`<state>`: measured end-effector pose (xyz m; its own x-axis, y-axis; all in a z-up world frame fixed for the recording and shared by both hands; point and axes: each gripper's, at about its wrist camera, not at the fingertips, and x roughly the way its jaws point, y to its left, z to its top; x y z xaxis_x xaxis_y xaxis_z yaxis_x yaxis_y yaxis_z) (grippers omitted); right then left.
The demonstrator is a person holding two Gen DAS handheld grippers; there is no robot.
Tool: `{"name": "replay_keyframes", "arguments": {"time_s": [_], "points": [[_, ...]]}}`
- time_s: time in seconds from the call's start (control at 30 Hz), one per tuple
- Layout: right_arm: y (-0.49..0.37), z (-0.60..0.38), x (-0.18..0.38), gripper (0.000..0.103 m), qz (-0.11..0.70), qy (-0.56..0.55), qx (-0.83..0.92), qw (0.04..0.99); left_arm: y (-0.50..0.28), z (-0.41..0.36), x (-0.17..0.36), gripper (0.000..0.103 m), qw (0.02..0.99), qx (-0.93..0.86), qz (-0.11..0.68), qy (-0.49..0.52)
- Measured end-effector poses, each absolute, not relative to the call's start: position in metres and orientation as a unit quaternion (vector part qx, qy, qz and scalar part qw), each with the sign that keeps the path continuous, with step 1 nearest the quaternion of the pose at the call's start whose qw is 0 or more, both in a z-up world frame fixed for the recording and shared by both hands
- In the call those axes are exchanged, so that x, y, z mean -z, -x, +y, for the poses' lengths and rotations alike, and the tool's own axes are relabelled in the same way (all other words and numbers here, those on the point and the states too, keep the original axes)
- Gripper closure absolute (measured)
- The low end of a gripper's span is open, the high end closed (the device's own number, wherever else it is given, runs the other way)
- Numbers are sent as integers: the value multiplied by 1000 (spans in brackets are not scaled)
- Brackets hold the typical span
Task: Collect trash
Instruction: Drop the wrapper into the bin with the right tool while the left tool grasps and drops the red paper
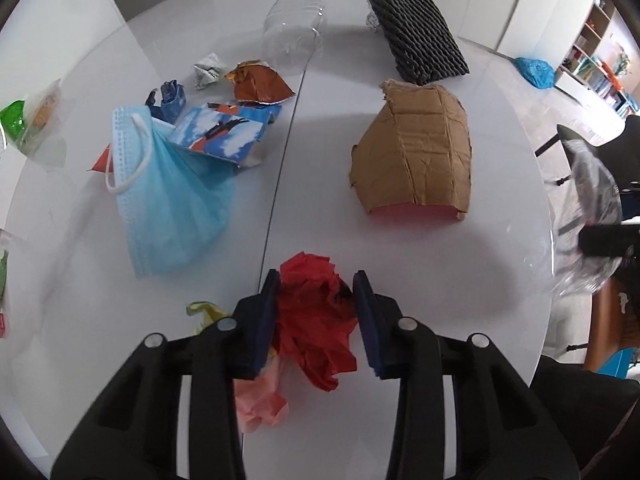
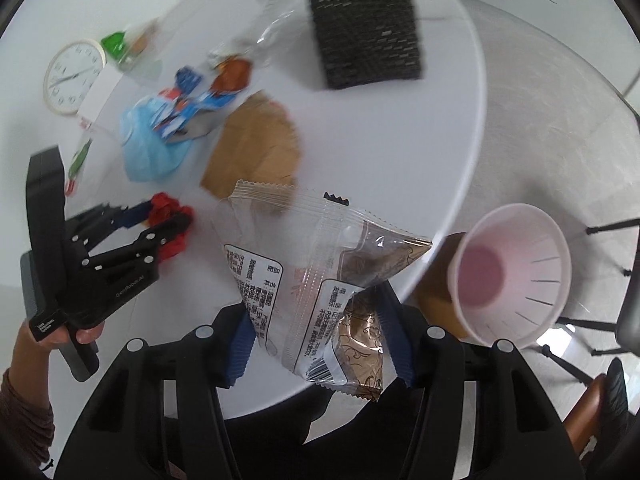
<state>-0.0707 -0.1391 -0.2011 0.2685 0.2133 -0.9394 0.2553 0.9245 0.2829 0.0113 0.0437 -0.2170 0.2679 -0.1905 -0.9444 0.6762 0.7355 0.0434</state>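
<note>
My left gripper [image 1: 316, 294] sits low over the white table [image 1: 400, 280] with its jaws on either side of a crumpled red paper [image 1: 316, 312]; a gap shows on the right side. It also shows in the right wrist view [image 2: 168, 220]. My right gripper [image 2: 320, 340] has a clear snack wrapper [image 2: 316, 280] between its jaws, with gaps on both sides, near the table's right edge. A white paper cup [image 2: 512, 272] stands just off the edge, mouth toward me.
On the table lie a blue face mask [image 1: 168, 200], a blue printed carton [image 1: 224, 132], a brown torn cardboard piece [image 1: 416, 152], black mesh packing [image 1: 412, 28], a clear plastic bottle [image 1: 292, 32], an orange wrapper [image 1: 260, 84], pink paper [image 1: 260, 400] and a wall clock [image 2: 72, 76].
</note>
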Motion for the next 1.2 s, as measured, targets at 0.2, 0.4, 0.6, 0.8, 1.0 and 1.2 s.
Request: {"name": "replay_keyframes", "arguments": {"time_s": [0.2, 0.4, 0.6, 0.8, 1.0, 1.2], "points": [[83, -174, 191, 46, 584, -219, 37, 781, -10, 44, 195, 71, 778, 279, 523, -210], [102, -218, 181, 45, 557, -213, 71, 799, 3, 46, 153, 71, 797, 272, 512, -168], [127, -285, 224, 43, 582, -184, 148, 779, 27, 21, 115, 71, 809, 281, 494, -150], [130, -338, 318, 34, 638, -203, 174, 723, 59, -28, 95, 71, 799, 328, 482, -144], [130, -358, 341, 8, 648, -208, 192, 707, 86, -88, 96, 71, 781, 366, 480, -158], [160, -386, 307, 2, 612, -241, 176, 732, 109, -150, 110, 71, 761, 397, 484, -170]]}}
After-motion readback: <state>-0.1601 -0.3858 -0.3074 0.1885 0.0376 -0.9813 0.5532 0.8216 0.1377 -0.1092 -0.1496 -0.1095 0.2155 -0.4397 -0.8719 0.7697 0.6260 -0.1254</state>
